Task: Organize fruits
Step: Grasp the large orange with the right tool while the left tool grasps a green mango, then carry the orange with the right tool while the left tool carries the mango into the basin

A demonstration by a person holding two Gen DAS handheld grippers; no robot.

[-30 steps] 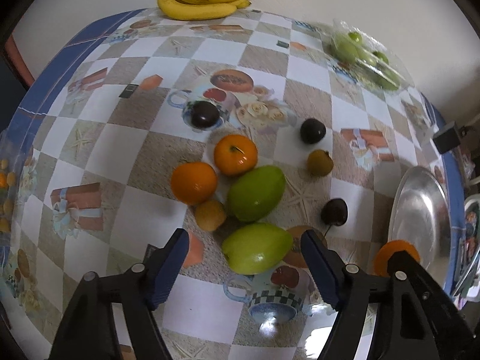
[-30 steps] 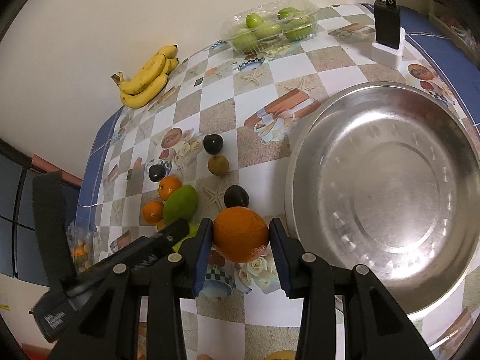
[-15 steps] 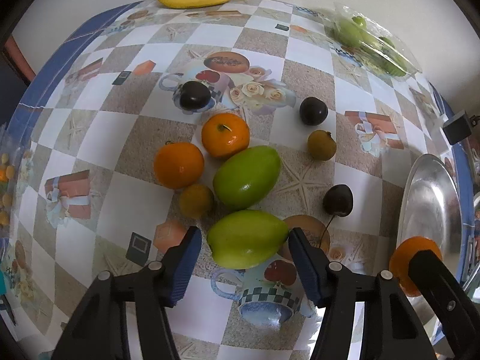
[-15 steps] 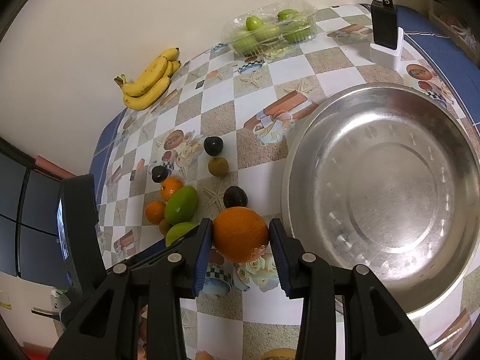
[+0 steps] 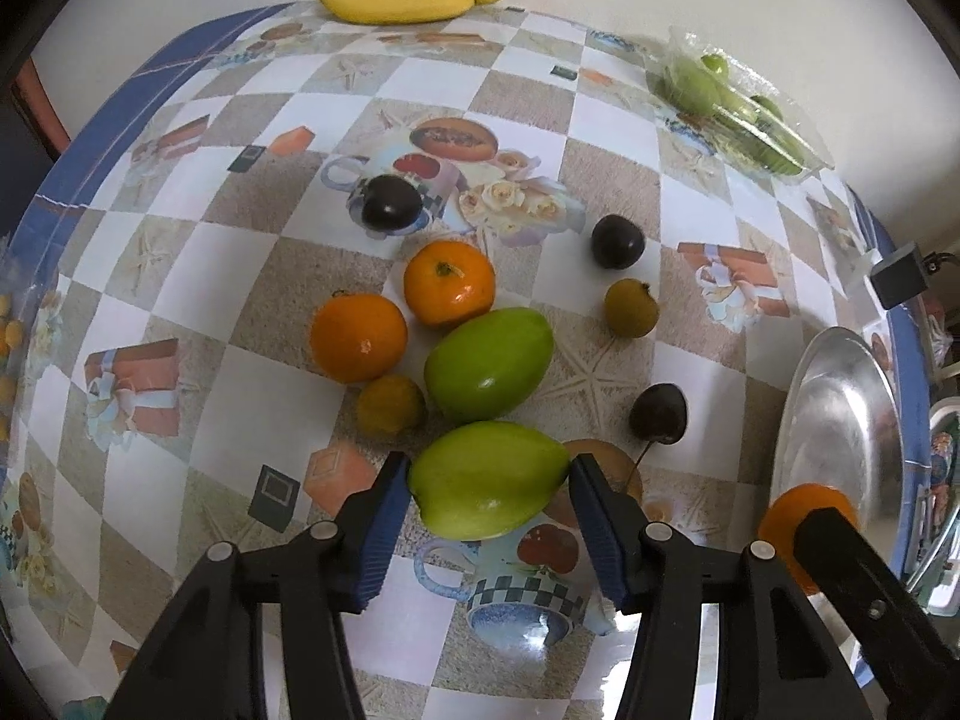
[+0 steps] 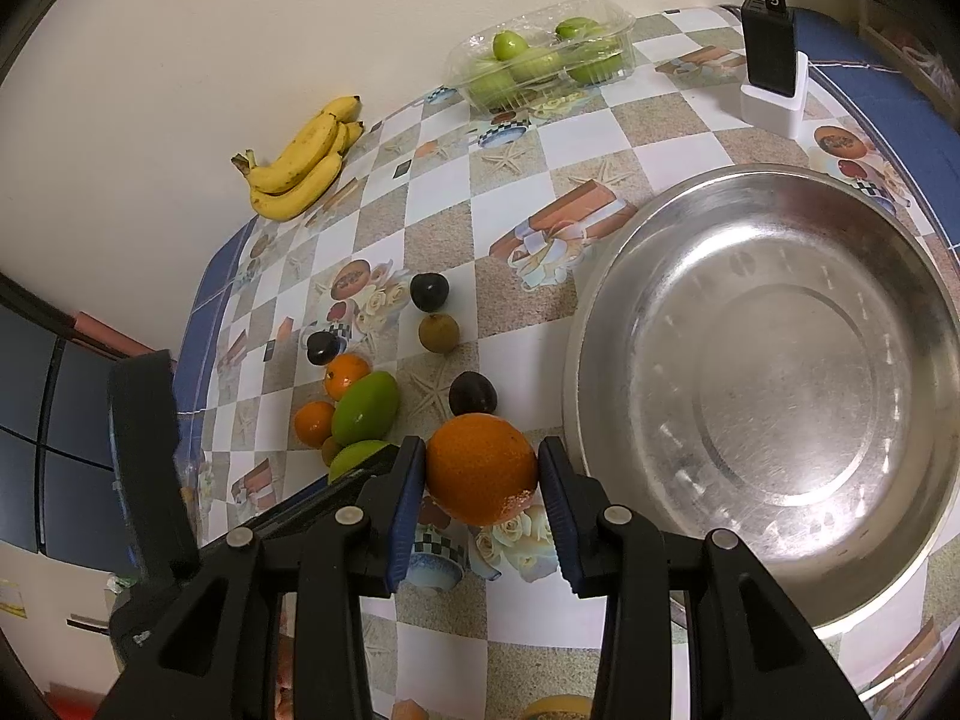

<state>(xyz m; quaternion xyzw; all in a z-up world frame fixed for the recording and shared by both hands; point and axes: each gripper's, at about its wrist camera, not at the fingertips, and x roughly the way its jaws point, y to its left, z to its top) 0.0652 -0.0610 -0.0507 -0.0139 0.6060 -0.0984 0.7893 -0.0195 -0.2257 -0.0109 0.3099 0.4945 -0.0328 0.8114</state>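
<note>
Left gripper (image 5: 489, 483): fingers touched both ends of the near green mango (image 5: 487, 479); firm clamping could not be told.
Right gripper (image 6: 480, 471): clamped on the orange (image 6: 481, 468), held above the table just left of the steel bowl (image 6: 774, 600).
Advice: grip the mango centred before lifting; carry the orange right, over the rim, before releasing.

No words, brands or numbers legible anywhere. Only one sign: a small white power symbol on top of the black charger block (image 6: 770, 39), standing in its white cradle at the counter's far edge. Tablecloth (image 5: 252, 324) printed with pictures only, no lettering. Possibly print on the yellow slip (image 6: 12, 606) at the left border, too blurred to read.
</note>
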